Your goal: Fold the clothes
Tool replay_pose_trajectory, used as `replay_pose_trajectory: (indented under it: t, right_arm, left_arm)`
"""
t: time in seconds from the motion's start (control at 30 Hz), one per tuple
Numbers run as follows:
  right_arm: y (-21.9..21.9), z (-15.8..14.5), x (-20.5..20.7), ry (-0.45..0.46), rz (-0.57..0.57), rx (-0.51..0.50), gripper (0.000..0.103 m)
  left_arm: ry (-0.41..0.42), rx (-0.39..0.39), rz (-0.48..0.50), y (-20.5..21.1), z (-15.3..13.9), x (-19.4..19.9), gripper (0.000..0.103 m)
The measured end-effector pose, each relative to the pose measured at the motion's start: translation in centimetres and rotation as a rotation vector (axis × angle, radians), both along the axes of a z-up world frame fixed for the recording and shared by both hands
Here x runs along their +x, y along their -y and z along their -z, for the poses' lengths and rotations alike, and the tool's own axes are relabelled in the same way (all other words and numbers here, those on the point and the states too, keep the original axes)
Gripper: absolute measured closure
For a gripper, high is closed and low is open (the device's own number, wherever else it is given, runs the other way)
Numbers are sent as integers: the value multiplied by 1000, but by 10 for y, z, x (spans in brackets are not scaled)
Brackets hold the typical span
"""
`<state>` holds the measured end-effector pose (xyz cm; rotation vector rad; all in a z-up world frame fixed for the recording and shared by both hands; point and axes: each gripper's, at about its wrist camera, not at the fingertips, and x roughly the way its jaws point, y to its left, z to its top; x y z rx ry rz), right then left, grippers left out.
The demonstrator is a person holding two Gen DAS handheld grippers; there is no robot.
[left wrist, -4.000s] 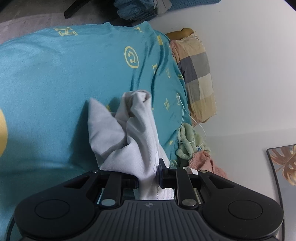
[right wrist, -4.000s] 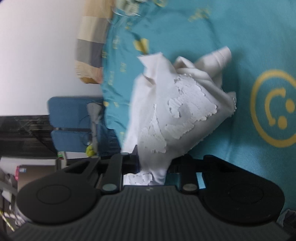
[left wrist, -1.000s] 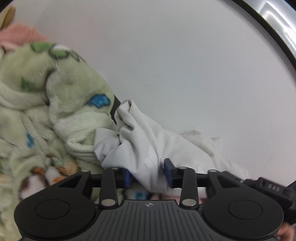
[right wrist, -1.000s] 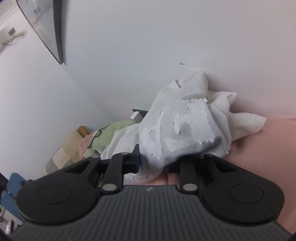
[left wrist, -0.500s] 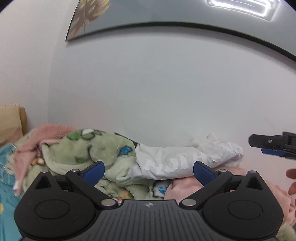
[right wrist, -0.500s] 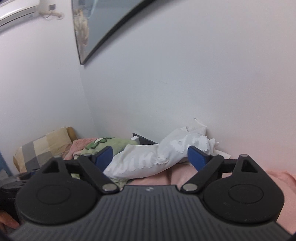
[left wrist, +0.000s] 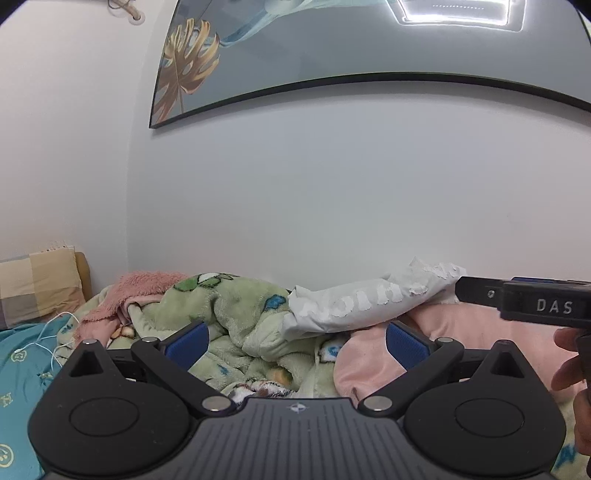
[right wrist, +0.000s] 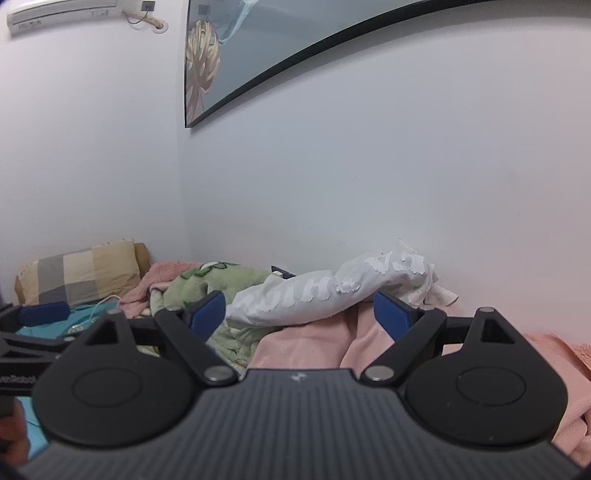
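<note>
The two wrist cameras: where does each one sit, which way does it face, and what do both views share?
Left wrist: sits behind the open left gripper, faces the wall over the clothes pile; the right gripper and a hand show at the right edge.
Right wrist: sits behind the open right gripper, faces the same wall; the left gripper shows at the left edge.
Shared: the white shirt, green blanket, pink cloth, picture frame, pillow.

A home bedroom. A checked pillow [right wrist: 81, 273] and heaped fleece blankets [left wrist: 229, 317] lie on a bed with a teal sheet [left wrist: 22, 365] against white walls. A framed leaf picture [left wrist: 332, 48] and an air conditioner [right wrist: 62, 13] hang above.
</note>
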<state>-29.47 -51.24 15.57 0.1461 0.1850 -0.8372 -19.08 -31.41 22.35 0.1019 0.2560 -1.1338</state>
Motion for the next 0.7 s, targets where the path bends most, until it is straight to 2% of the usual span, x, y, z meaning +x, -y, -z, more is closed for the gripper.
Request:
replay_pose_trajectory:
  t: [0.27, 0.7]
  right_arm:
    - [-24, 24, 8, -70, 12, -67, 14]
    - [-32, 20, 12, -79, 37, -98, 14]
  left_arm:
    - [-38, -25, -40, -16, 21, 1, 0]
    - [-20, -25, -59, -26, 20, 6, 0]
